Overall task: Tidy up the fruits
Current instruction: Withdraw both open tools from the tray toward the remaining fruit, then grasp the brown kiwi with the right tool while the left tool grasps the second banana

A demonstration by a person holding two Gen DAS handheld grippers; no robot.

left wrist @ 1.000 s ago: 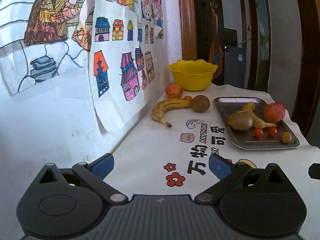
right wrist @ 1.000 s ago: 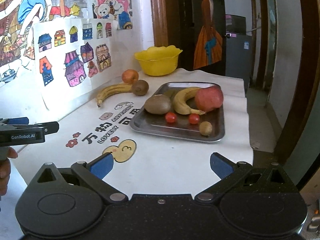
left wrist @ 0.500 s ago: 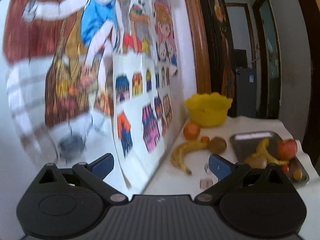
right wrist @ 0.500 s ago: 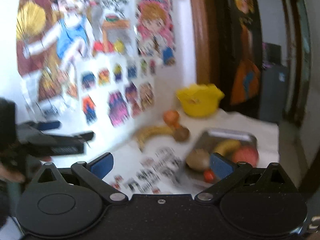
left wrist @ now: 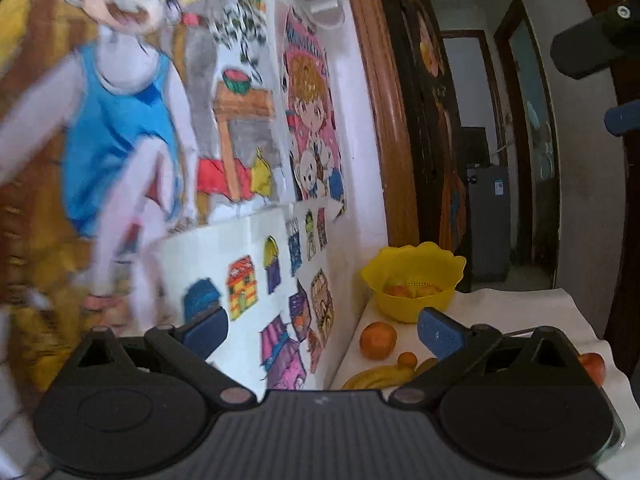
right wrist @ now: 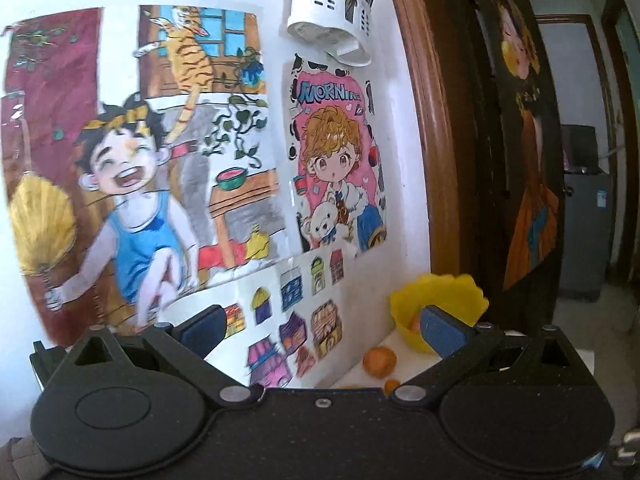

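Wall utensil holder [right wrist: 334, 30], left-view-only banana [left wrist: 380, 376]

clearly a home: hand-coloured drawings [right wrist: 152, 168] taped across the wall, utensil holder [right wrist: 332, 20] hung above, yellow bowl [left wrist: 414, 280] of fruit on a cloth-covered table [left wrist: 520, 308], wooden doorframe [right wrist: 432, 140], hallway beyond.

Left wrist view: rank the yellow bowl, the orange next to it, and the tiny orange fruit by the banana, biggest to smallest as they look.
1. Yellow bowl, largest, though it sits farthest back.
2. Orange.
3. Tiny orange fruit, smallest, beside the banana.
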